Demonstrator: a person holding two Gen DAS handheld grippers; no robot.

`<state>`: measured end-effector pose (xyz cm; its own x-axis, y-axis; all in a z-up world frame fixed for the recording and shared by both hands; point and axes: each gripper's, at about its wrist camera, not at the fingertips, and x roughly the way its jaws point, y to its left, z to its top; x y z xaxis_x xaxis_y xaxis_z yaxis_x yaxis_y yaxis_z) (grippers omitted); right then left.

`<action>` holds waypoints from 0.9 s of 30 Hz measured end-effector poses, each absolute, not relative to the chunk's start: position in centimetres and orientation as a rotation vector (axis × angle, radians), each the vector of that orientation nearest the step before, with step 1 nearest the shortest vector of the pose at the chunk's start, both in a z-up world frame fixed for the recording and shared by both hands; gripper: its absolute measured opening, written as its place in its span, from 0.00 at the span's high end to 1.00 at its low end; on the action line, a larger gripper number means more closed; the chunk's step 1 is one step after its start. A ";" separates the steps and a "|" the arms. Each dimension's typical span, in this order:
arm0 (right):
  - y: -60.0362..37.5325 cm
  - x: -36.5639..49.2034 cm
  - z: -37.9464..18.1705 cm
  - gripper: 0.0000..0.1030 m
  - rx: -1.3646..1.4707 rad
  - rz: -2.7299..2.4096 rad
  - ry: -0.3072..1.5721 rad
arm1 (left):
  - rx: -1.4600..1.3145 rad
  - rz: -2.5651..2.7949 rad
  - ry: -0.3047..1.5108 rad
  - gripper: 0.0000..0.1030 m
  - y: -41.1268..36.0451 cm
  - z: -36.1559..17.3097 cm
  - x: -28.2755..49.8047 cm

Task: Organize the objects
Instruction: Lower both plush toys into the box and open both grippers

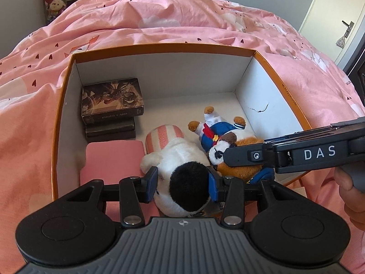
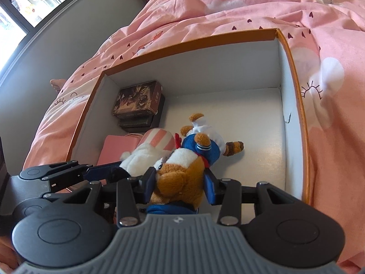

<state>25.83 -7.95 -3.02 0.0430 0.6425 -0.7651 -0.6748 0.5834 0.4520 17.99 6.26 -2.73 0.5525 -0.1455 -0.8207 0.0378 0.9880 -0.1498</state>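
Observation:
An orange-rimmed cardboard box (image 1: 285,86) with white inner walls lies on a pink duvet. My left gripper (image 1: 182,180) is shut on a white plush with a black head and pink-striped bottom (image 1: 178,153), holding it inside the box. My right gripper (image 2: 180,182) is shut on a brown plush in a blue sailor suit (image 2: 191,157), also inside the box, right of the white plush (image 2: 146,150). The sailor plush shows in the left wrist view (image 1: 216,134), with the right gripper's body (image 1: 296,153) over it.
A stack of dark card boxes (image 1: 111,105) stands in the box's far left corner, also in the right wrist view (image 2: 139,105). A pink flat pad (image 1: 111,162) lies in front of it. The box's right half floor (image 2: 251,132) is bare. A door (image 1: 337,11) is far right.

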 end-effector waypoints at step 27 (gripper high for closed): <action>-4.2 24.9 -4.0 0.55 -0.386 1.067 1.085 | -0.116 -0.212 0.897 0.66 7.3 -2.8 16.2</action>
